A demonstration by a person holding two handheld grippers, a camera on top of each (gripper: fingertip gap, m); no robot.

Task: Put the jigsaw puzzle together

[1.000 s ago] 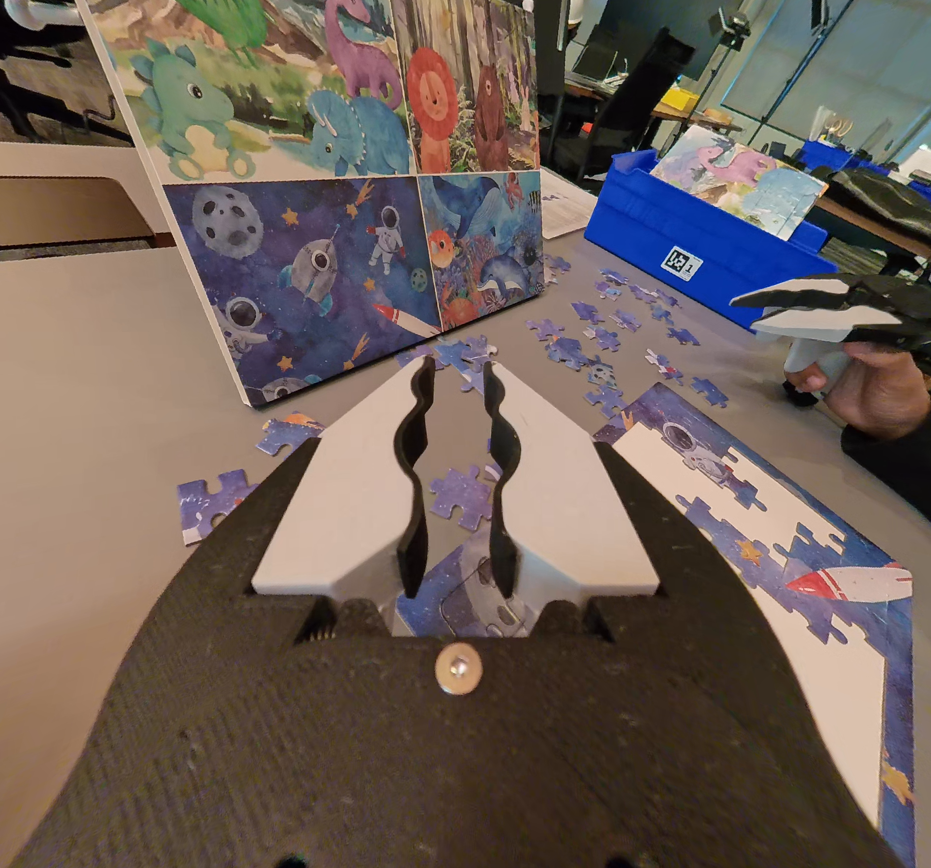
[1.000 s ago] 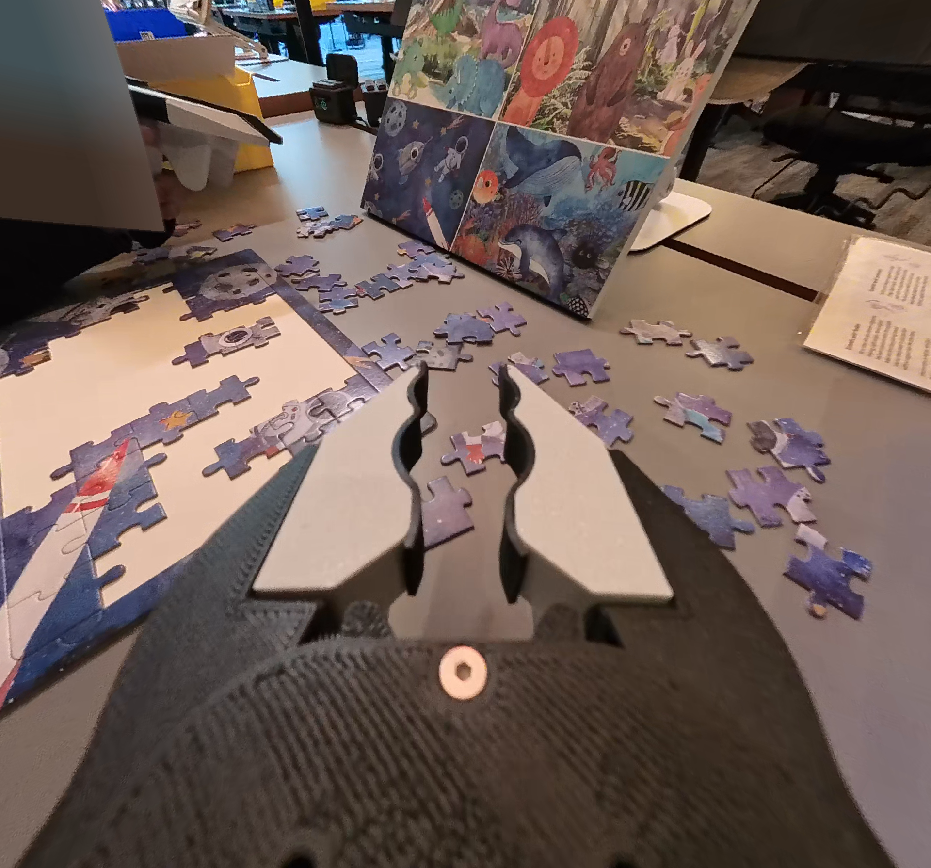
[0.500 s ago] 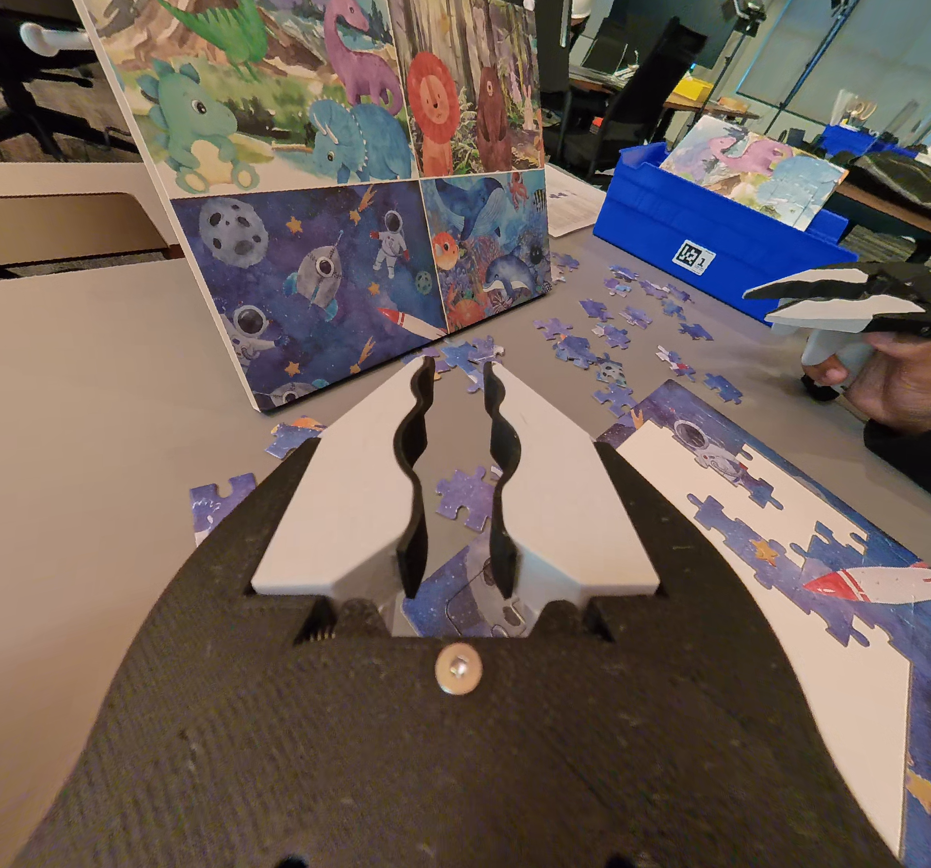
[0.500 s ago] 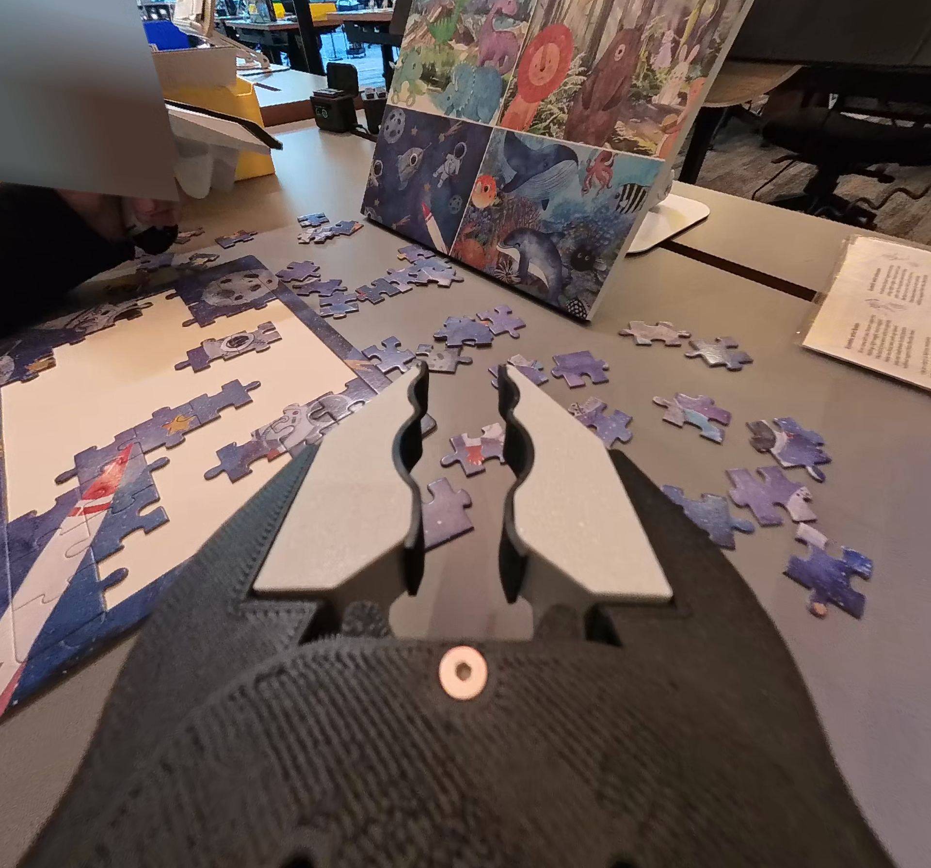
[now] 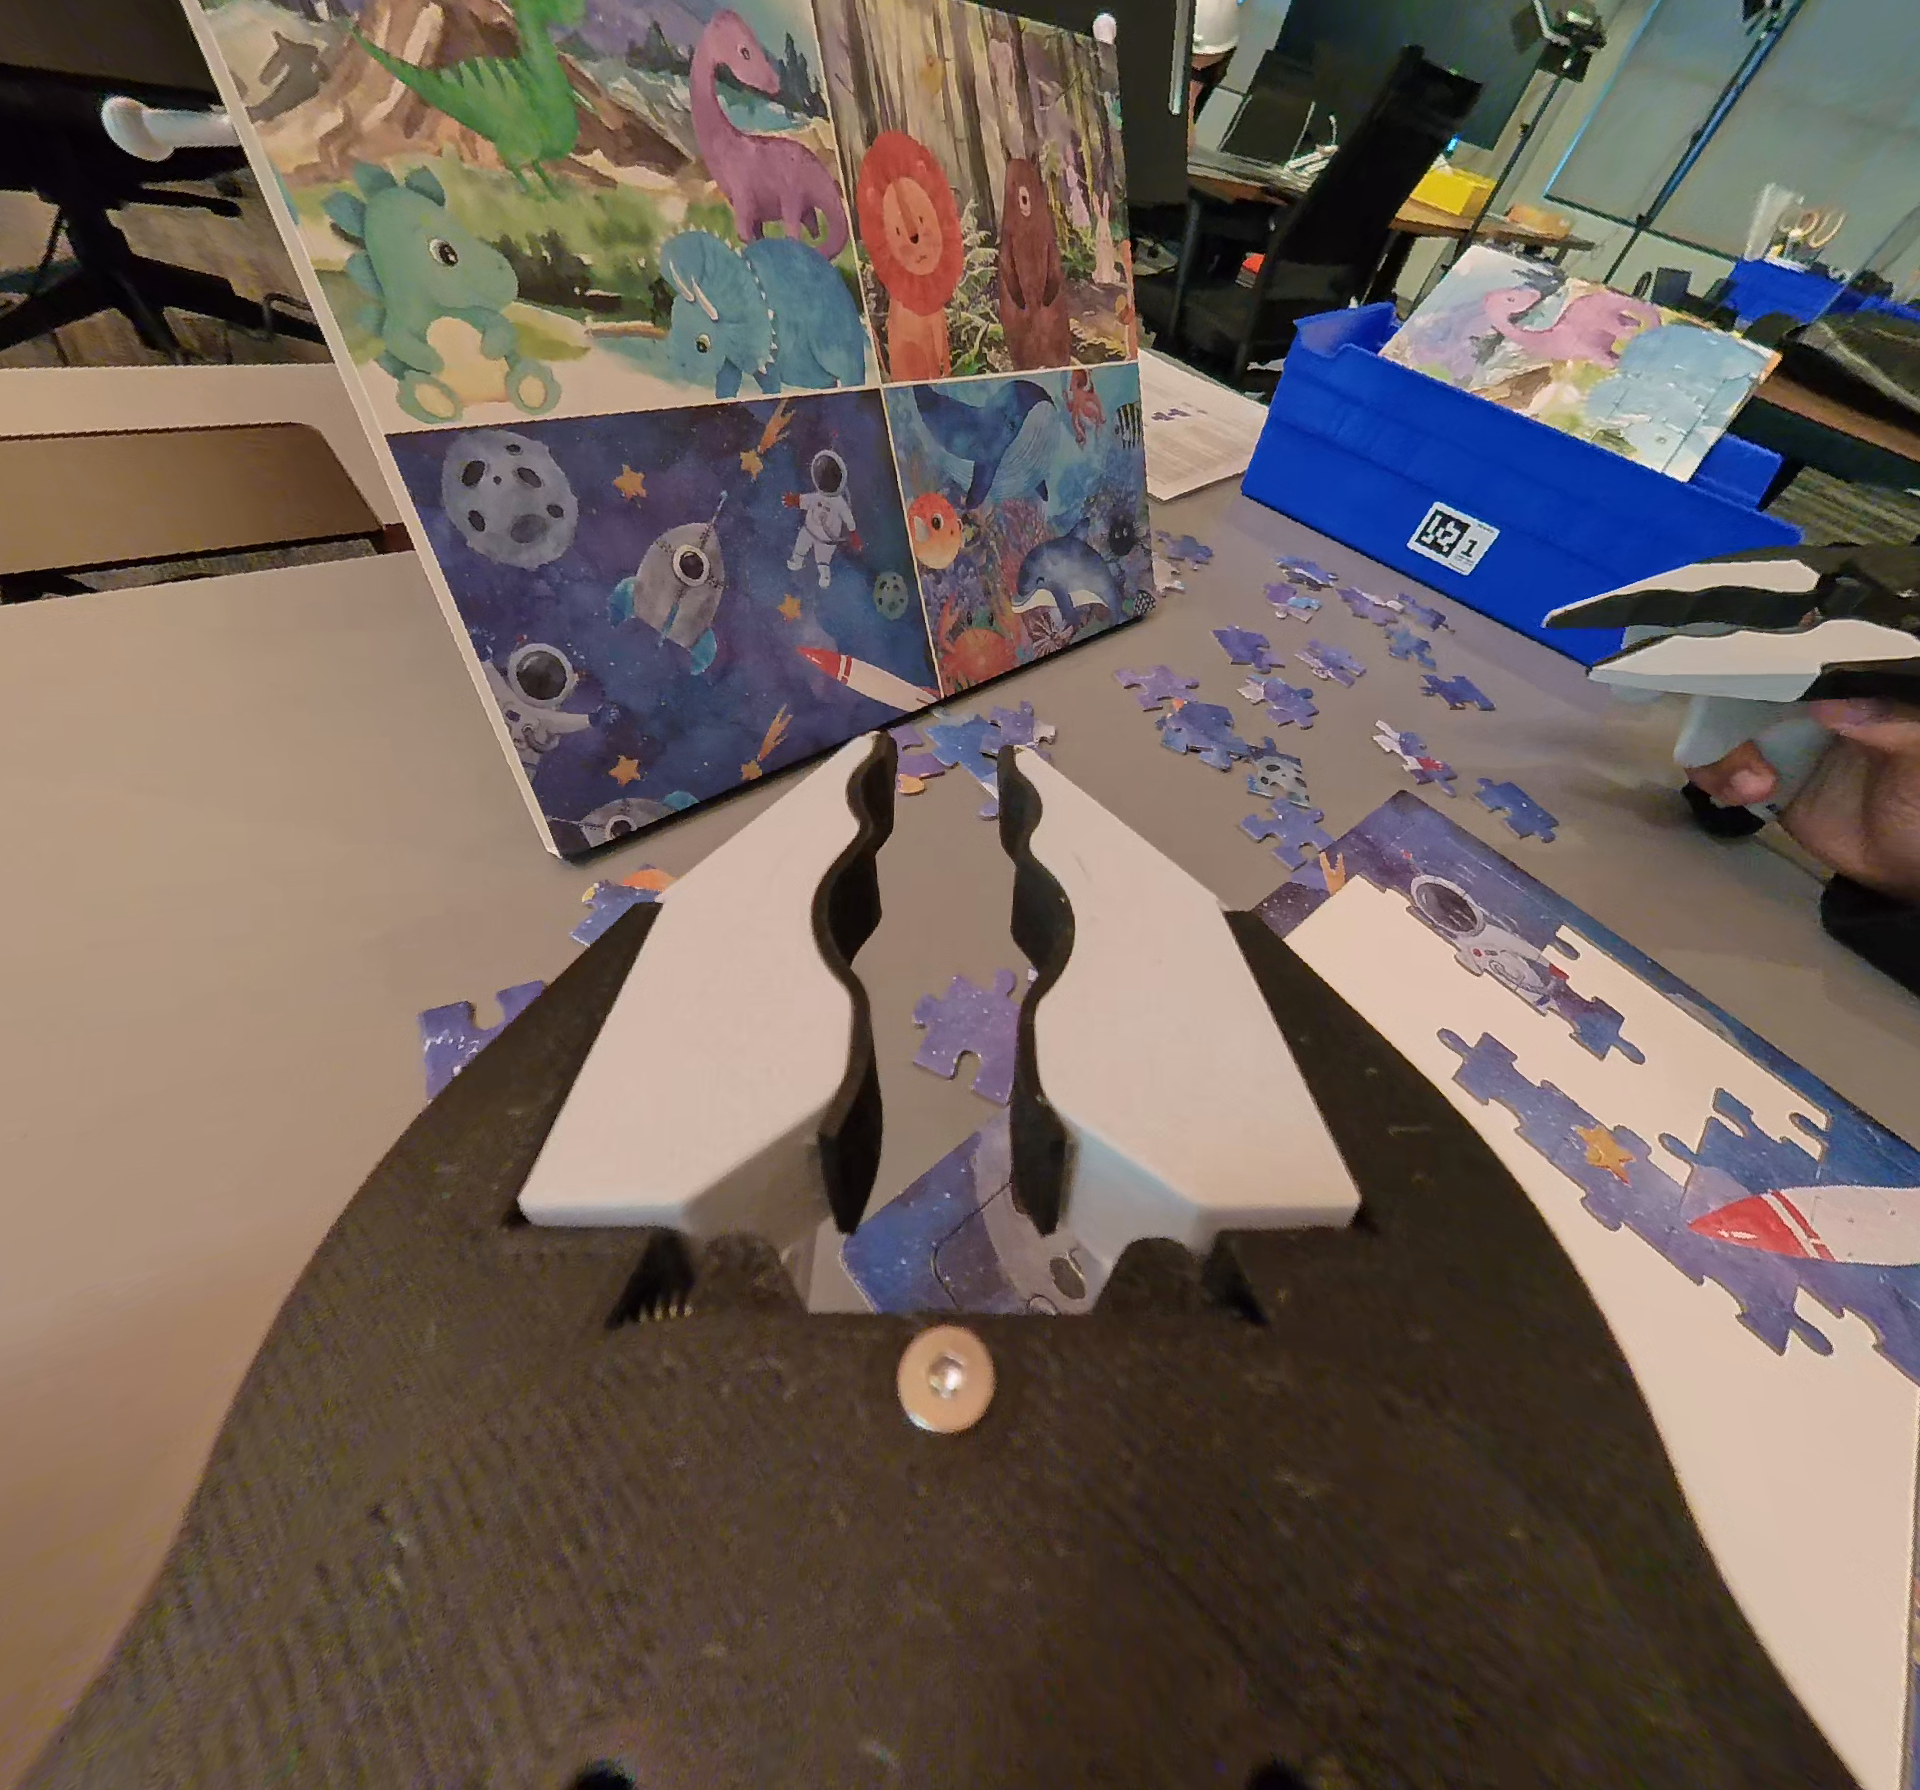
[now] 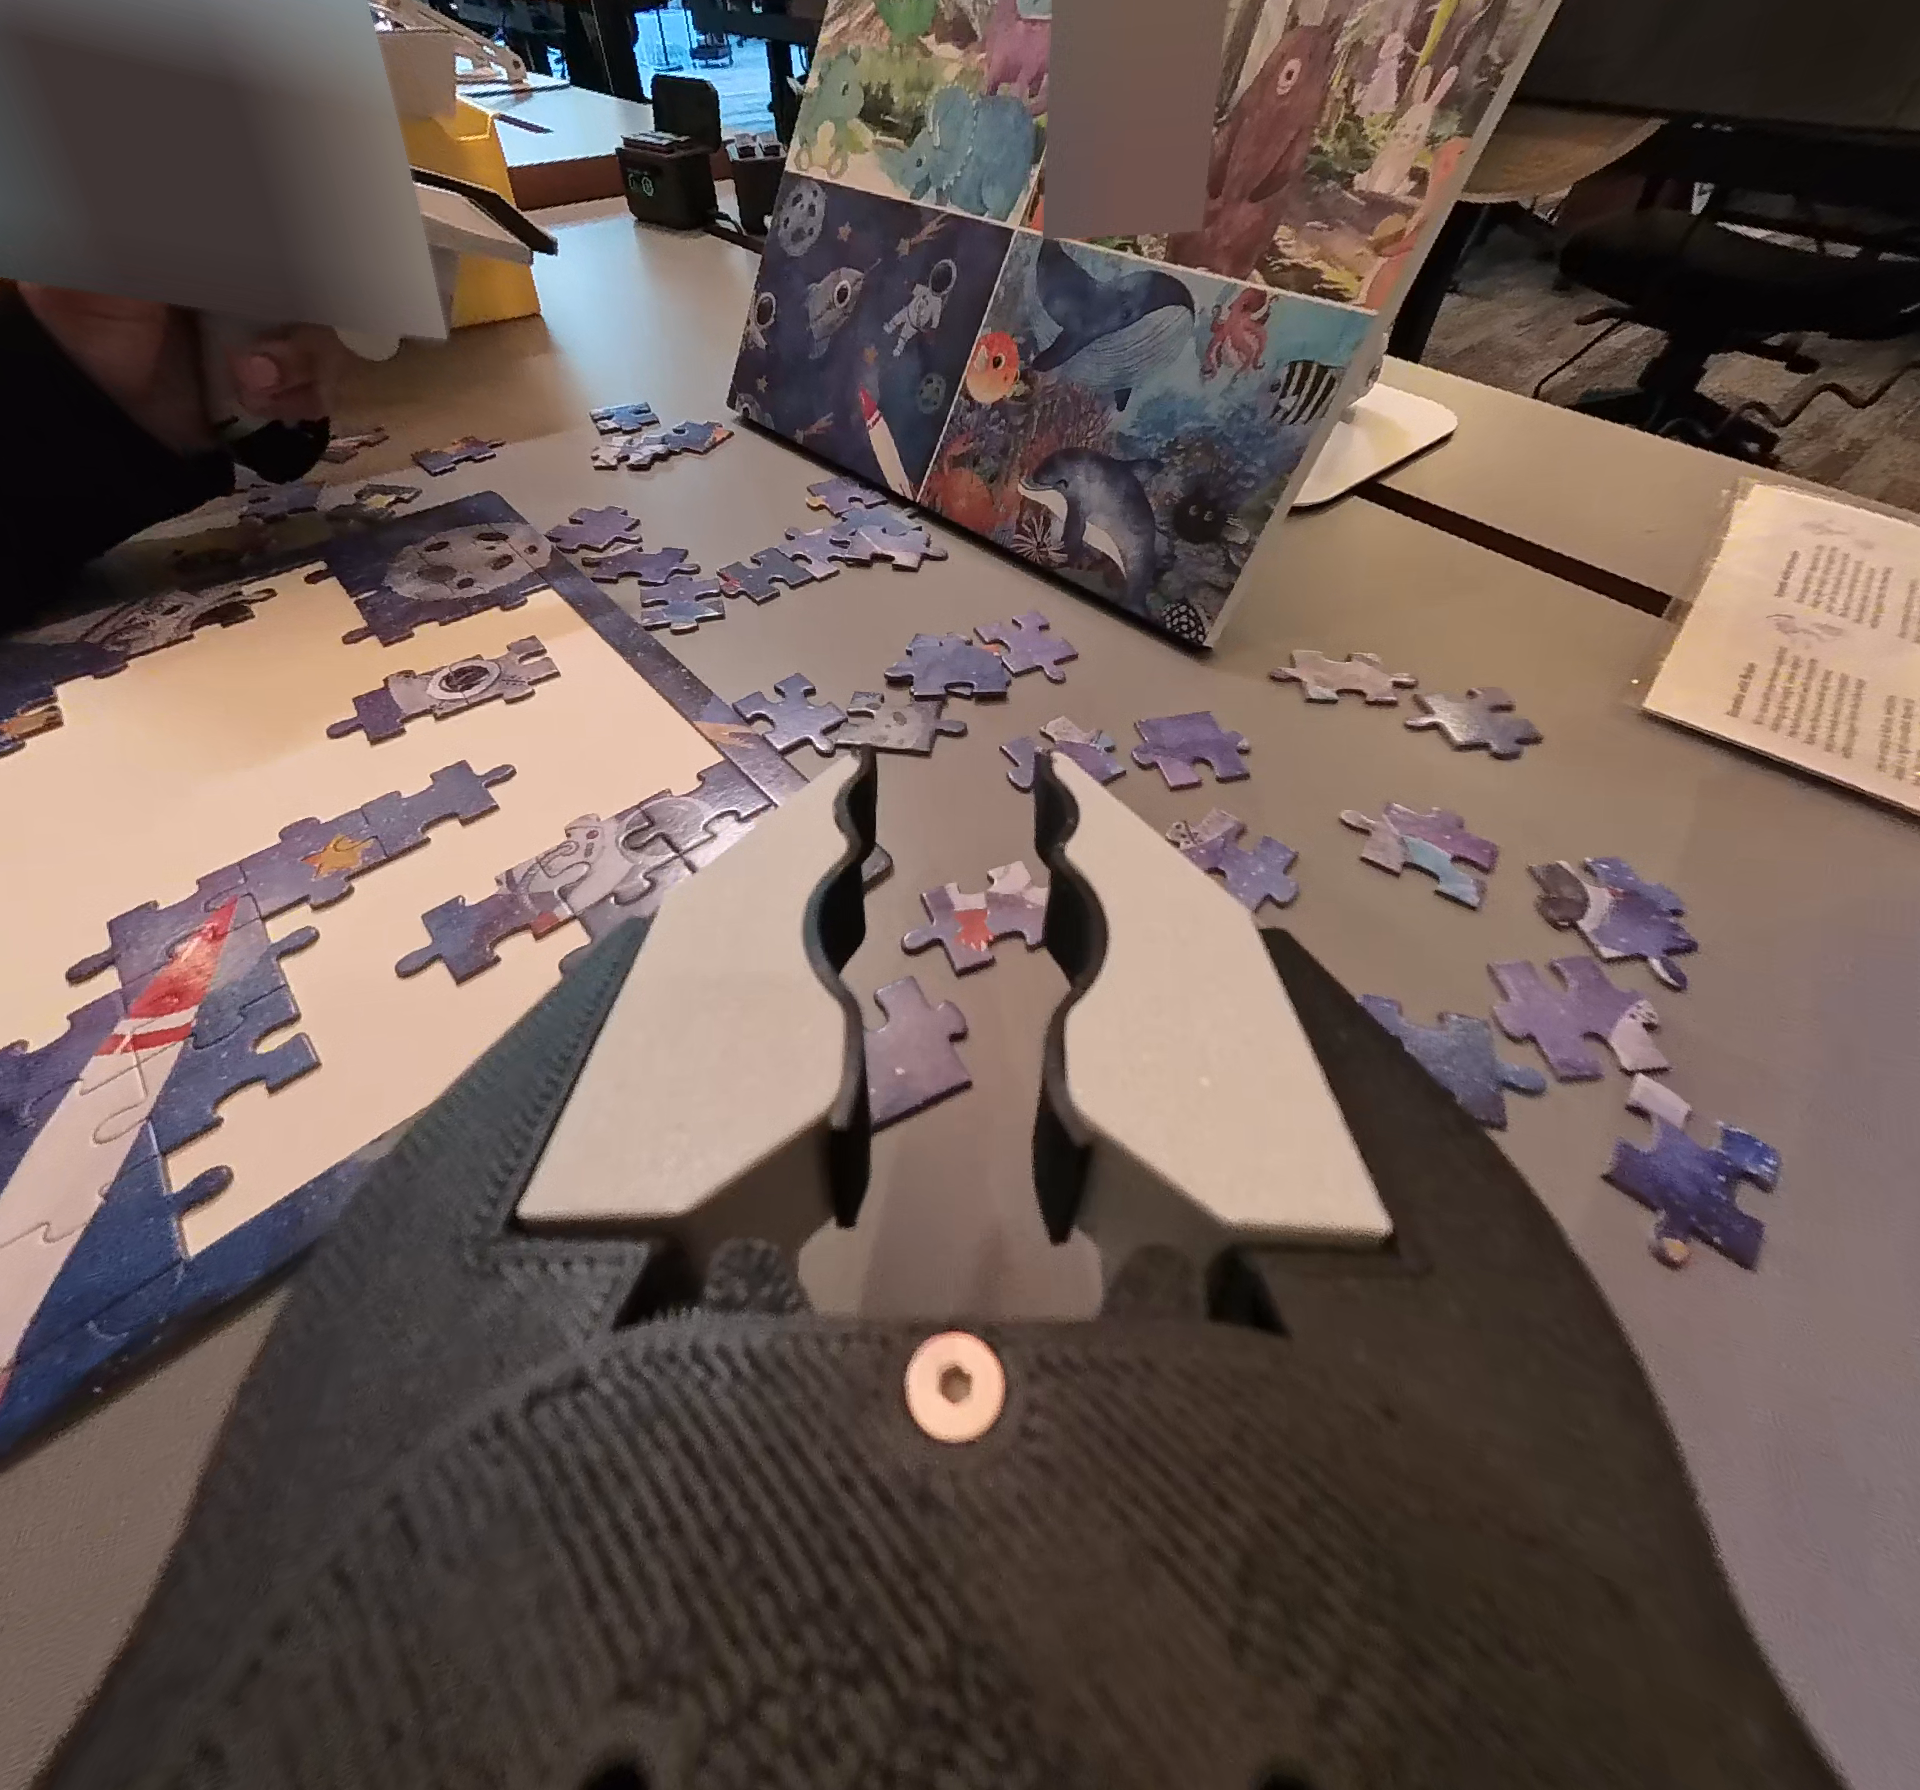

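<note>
The left tongs [image 5: 940,764] hang parted and bare above the grey counter [image 5: 208,909], a loose purple piece [image 5: 971,1023] lying below them; the half-built space puzzle [image 6: 312,753] lies between the two. The right tongs [image 6: 951,774] are likewise parted and bare, over scattered pieces [image 6: 1434,847] beside the propped picture board [image 6: 1091,338].

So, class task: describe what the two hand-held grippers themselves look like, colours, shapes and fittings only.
Each hand-held gripper, left and right, has a black, ribbed, fan-shaped body with a silver screw at its centre. Two pale grey wedge-shaped fingers taper forward, lined with wavy black pads. Seen side-on, the right one has a white pistol-style handle. A dark sleeve shows at the wrist. No cables are visible.
</note>
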